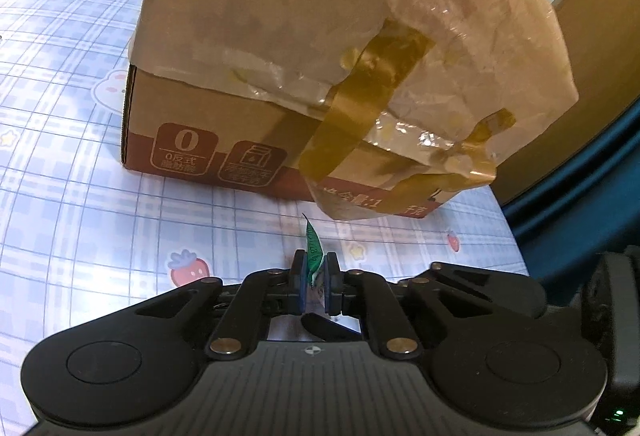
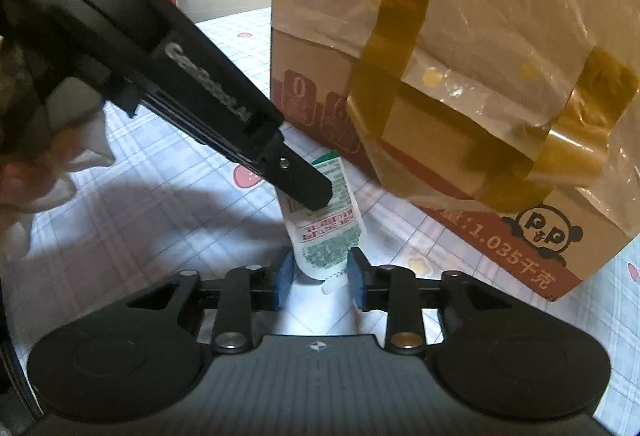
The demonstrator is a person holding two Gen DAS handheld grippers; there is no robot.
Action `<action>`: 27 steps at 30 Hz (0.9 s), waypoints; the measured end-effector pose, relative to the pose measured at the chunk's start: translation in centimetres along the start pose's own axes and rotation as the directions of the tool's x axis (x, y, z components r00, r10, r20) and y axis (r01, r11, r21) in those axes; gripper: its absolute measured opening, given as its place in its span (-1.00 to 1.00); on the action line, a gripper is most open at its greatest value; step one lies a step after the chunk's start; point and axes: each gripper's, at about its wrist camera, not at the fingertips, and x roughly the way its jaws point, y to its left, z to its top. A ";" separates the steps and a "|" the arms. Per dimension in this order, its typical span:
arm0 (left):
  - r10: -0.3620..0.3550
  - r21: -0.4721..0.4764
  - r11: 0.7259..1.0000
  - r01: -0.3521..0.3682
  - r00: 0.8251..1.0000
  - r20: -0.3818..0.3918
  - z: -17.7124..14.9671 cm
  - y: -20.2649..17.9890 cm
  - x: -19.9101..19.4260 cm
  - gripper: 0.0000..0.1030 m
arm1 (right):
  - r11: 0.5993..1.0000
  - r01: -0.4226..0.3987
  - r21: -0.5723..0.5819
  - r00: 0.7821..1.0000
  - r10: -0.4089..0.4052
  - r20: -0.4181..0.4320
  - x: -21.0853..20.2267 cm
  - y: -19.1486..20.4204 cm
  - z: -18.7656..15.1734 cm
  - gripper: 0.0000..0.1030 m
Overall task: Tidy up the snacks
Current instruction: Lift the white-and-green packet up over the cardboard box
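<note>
Your left gripper (image 1: 315, 278) is clamped tight on a small snack packet (image 1: 313, 250), its blue pads pressing flat against the packet's two faces. From the left wrist view you see the packet edge-on: a thin green and white sliver with printed digits, poking up past the fingertips.

The right wrist view shows the same snack packet (image 2: 326, 224) face-on. It is a narrow white sachet with green and red blocks of small print and a green band at its far end. The tip of your left gripper (image 2: 310, 192) comes in from the upper left and grips its far half. The near end of the packet sits between the blue pads of your right gripper (image 2: 320, 278), which stand a little apart with gaps visible on both sides, so that gripper is not pinching it.

Under both grippers lies a tablecloth (image 1: 80, 204) in pale blue plaid with strawberry and star prints, bare to the left of the packet.

Just beyond the packet stands a brown cardboard box (image 1: 208, 140) with Chinese print and a panda logo. A flap covered in clear plastic and brown tape (image 1: 372, 88) hangs out over the box's front, above the packet. The table's right edge falls away beside the box.
</note>
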 end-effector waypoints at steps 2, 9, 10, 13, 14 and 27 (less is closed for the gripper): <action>-0.008 -0.021 1.000 0.008 1.000 0.010 0.1 -0.2 -0.7 -0.83 | 1.000 -0.016 0.020 1.000 0.015 0.006 -0.1 -0.4 0.0 -0.47; -0.044 0.001 0.999 0.044 0.993 0.107 1.4 -2.2 -5.4 -0.83 | 0.999 -0.023 0.033 0.992 0.019 0.121 -4.0 -1.0 1.3 -0.81; -0.050 0.009 0.999 0.049 0.991 0.126 1.7 -2.7 -6.2 -0.83 | 0.999 -0.019 0.029 0.990 0.015 0.140 -4.9 -1.1 1.7 -0.82; -0.075 0.049 0.997 0.066 0.976 0.202 3.0 -4.8 -9.4 -0.83 | 1.000 0.005 -0.002 0.978 -0.005 0.207 -7.7 -1.3 3.4 -0.83; -0.082 0.062 0.996 0.070 0.971 0.223 3.3 -5.4 -10.3 -0.83 | 1.000 0.016 -0.014 0.973 -0.012 0.231 -8.7 -1.3 4.0 -0.83; -0.140 0.200 0.977 0.072 0.928 0.346 12.2 -11.4 -13.9 -0.83 | 0.978 0.158 -0.137 0.909 -0.089 0.408 -14.7 -4.1 13.2 -0.83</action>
